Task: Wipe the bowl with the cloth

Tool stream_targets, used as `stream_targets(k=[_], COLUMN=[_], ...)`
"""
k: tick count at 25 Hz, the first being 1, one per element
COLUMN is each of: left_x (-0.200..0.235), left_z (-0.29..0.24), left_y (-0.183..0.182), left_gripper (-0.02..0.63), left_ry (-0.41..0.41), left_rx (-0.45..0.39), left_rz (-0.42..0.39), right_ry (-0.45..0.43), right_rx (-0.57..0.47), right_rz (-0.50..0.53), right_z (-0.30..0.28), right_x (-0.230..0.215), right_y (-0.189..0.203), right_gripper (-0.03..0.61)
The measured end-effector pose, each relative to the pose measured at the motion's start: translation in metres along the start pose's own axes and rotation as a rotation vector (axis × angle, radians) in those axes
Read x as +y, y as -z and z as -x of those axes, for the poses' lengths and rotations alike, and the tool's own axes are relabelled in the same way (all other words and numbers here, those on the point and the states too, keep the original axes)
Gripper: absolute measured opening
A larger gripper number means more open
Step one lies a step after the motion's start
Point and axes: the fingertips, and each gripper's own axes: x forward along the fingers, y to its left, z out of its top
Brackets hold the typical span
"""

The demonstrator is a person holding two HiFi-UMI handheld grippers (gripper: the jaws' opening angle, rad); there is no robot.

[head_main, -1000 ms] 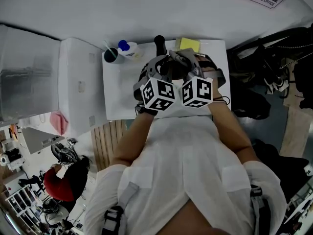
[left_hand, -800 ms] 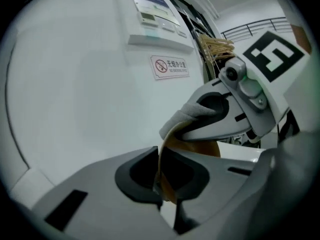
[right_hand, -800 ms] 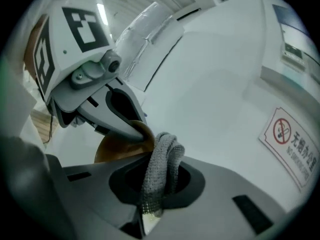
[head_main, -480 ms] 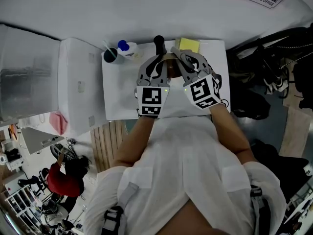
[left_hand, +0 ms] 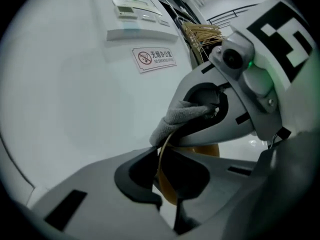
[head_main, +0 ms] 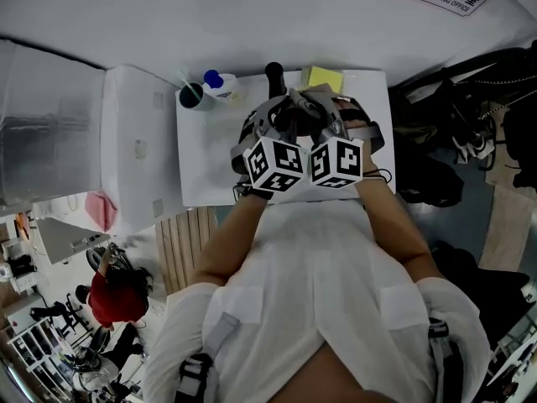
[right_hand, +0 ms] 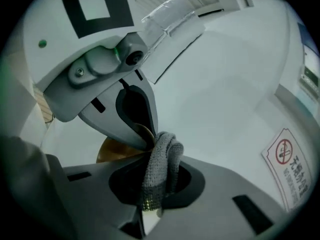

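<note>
Starting at the thin amber-brown bowl (right_hand: 115, 151): lifted clear of the white counter (head_main: 210, 162), turned on edge, caught by its rim only. Could swivel or slip out of so narrow a pinch if the wiping pushes hard from the side, and would then likely drop onto the counter below. Could also flex or chip at the rim, if truly as thin as it looks.

Pressed against the bowl near that rim: a grey knitted cloth (right_hand: 160, 168), bunched into a wad. Might work loose under rubbing. Might also be dragged over the edge and snag in the other pair of jaws, close as they are. Hard to judge from the head view, where both marker cubes cover the bowl, so probably best read from the two gripper views.

Left tongs (left_hand: 165, 199): all but pressed together, parted only by the bowl's rim and pinching it, the cloth meeting the rim just above.

Right tongs (right_hand: 149, 199): clamped on the cloth, one fold standing up out of the jaws and a tail hanging down between them. Wad held against the bowl, just beside the left tongs.
</note>
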Motion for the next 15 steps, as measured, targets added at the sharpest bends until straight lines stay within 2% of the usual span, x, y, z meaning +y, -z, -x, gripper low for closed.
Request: stream_targets(k=[7, 12, 14, 15], left_x=[0.013, 0.022, 0.022, 0.021], left_z=[0.010, 0.016, 0.017, 0.016], left_y=[0.000, 0.002, 0.005, 0.008], left_gripper=[0.031, 0.037, 0.038, 0.037], left_ry=[-0.032, -0.044, -0.038, -0.042], left_rx=[-0.078, -0.152, -0.163, -0.154], left_rz=[0.133, 0.297, 0.329, 0.319], right_ry=[-0.002, -0.003, -0.026, -0.048], right_rx=[-0.094, -0.151, -0.173, -0.180], right_rz=[-0.102, -0.273, -0.325, -0.340], right_z=[0.009, 0.014, 0.016, 0.016], right_x=[-0.007, -0.010, -0.008, -0.006], right_y=[-0.004, -0.003, -0.003, -0.003], right_gripper=[0.049, 0.058, 0.064, 0.071])
